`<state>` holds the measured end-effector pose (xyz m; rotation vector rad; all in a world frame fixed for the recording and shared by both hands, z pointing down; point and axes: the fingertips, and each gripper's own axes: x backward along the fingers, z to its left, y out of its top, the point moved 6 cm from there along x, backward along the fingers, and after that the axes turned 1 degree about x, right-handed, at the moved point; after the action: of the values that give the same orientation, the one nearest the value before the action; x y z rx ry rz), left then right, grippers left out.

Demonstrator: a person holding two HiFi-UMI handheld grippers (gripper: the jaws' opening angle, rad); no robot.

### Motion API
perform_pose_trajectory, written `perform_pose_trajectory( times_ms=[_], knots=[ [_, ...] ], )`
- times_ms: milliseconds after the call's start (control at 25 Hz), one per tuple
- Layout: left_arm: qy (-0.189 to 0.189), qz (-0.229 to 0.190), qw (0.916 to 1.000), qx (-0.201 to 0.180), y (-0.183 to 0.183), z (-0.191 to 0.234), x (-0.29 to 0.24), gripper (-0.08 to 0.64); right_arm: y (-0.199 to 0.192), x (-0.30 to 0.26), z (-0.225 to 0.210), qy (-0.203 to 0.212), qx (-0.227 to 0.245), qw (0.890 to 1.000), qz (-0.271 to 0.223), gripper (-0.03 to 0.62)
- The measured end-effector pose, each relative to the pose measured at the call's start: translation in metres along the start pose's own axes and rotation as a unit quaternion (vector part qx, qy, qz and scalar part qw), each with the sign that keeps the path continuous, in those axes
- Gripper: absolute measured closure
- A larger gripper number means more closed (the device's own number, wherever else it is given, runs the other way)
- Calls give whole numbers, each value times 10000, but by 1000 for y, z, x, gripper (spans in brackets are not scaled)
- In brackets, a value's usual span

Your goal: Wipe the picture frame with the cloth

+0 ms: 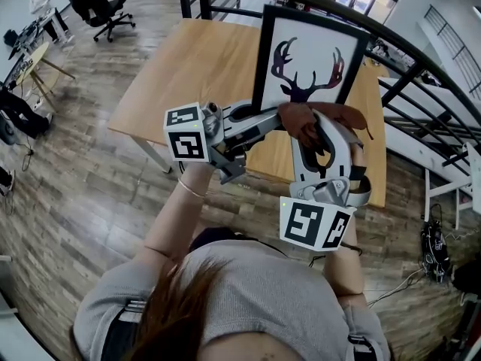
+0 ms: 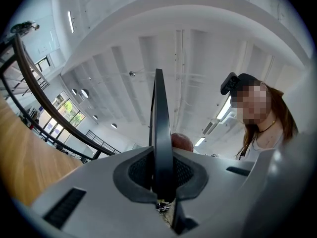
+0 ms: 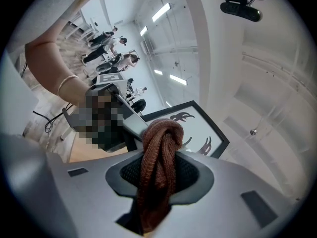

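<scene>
The picture frame (image 1: pixel 310 60), black-edged with a dark antler print on white, stands upright over the wooden table (image 1: pixel 199 62). My left gripper (image 1: pixel 263 119) is shut on its lower left edge. In the left gripper view the frame (image 2: pixel 160 128) runs edge-on between the jaws of the left gripper (image 2: pixel 162 182). My right gripper (image 1: pixel 307 132) is shut on a bunched brown cloth (image 1: pixel 302 120), which lies against the frame's bottom edge. In the right gripper view the cloth (image 3: pixel 157 162) fills the jaws of the right gripper (image 3: pixel 158 180), with the frame (image 3: pixel 200 128) just behind it.
A black curved railing (image 1: pixel 421 59) runs behind and to the right of the table. An office chair (image 1: pixel 98 6) and desks with seated people (image 1: pixel 37 2) stand far left. Cables and a white stand (image 1: pixel 440 201) sit on the floor at right.
</scene>
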<state>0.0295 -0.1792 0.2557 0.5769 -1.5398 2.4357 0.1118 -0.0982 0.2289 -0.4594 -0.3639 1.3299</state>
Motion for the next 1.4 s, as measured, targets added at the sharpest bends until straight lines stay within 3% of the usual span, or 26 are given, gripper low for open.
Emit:
perform_pose_trajectory(
  times_ms=[200, 560, 680, 800, 1000, 1160, 1200, 1400],
  knots=[
    [-1, 28, 10000, -21, 1, 0, 2, 532, -1, 4, 7, 115, -3, 9999, 84, 459],
    [-87, -337, 9992, 215, -7, 5, -1, 532, -26, 22, 34, 430, -11, 9988, 220, 459],
    [-111, -400, 9989, 195, -7, 3, -2, 532, -30, 32, 34, 361, -151, 9991, 185, 459],
    [16, -318, 9994, 136, -7, 7, 0, 532, -29, 40, 14, 60, -409, 9991, 27, 459],
    [2, -325, 9990, 320, -11, 14, 0, 532, -25, 52, -59, -831, -240, 9961, -192, 459],
    [-25, -238, 9991, 359, -9, 10, 0, 532, -39, 57, -112, -1586, -1156, 9805, 51, 459],
    [-52, -215, 9991, 357, -8, 8, 0, 532, -40, 57, -125, -1697, -1203, 9781, 64, 459],
    [-135, -25, 9992, 376, -4, 6, 1, 532, -27, 32, -172, -2242, -212, 9743, 6, 459]
  ],
)
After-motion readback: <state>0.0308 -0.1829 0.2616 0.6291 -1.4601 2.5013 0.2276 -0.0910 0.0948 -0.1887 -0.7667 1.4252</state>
